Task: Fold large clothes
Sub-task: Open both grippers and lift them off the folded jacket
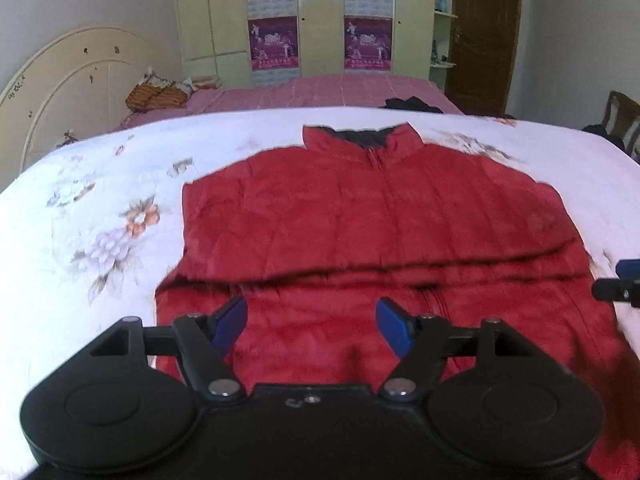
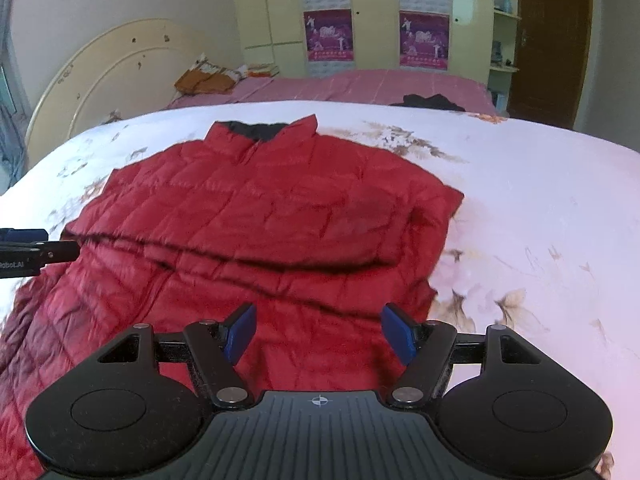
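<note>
A red quilted jacket [image 1: 360,220] lies front up on a white floral bedsheet [image 1: 100,220], its dark-lined collar at the far end and both sleeves folded in. A fold line crosses it in both views. My left gripper [image 1: 312,326] is open and empty, just above the jacket's near hem on the left. My right gripper [image 2: 318,330] is open and empty above the near hem of the jacket [image 2: 280,208] on the right. Each gripper shows at the edge of the other's view: the right one [image 1: 618,284], the left one [image 2: 32,250].
A pink bed cover [image 1: 320,90] lies beyond the sheet, with a dark garment [image 1: 412,104] and an orange bundle [image 1: 156,96] on it. A cream headboard [image 1: 60,92] stands at the left. Wardrobes with posters [image 1: 274,44], a brown door [image 1: 484,36] and a chair [image 1: 622,116] are behind.
</note>
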Demonstrator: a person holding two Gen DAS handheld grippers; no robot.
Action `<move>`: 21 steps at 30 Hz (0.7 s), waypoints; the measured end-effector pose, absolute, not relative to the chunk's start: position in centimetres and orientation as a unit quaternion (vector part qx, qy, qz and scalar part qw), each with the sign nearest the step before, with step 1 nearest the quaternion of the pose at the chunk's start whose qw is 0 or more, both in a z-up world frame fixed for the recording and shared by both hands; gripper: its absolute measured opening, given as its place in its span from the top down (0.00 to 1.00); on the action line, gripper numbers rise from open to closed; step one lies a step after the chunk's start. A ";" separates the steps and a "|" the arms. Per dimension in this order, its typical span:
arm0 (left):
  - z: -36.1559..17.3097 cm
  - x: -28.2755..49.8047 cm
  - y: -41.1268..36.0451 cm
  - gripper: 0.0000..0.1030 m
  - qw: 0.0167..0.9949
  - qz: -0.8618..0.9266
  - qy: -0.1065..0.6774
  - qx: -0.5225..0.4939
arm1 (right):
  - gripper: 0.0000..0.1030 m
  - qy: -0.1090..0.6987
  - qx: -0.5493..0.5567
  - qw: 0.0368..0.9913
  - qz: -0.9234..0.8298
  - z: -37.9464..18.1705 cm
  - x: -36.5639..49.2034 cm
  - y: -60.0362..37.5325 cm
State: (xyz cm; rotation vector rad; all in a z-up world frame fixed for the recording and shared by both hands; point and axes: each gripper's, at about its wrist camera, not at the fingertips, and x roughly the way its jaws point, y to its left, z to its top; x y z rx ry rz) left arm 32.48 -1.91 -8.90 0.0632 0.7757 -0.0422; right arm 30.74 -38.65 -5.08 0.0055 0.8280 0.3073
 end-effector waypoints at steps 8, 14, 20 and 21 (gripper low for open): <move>-9.9 28.8 -1.0 0.32 0.916 -0.026 0.400 0.030 | 0.34 0.411 0.018 0.901 0.138 -5.3 27.4 -39.1; -10.4 26.0 0.6 0.32 0.913 -0.033 0.405 0.033 | 0.34 0.423 0.011 0.898 0.121 -5.6 24.3 -38.8; -10.7 22.8 2.7 0.32 0.913 -0.035 0.406 0.034 | 0.33 0.440 0.002 0.892 0.104 -6.0 21.3 -38.2; -10.8 22.3 3.1 0.32 0.912 -0.034 0.407 0.035 | 0.33 0.442 -0.001 0.891 0.102 -6.0 20.7 -38.1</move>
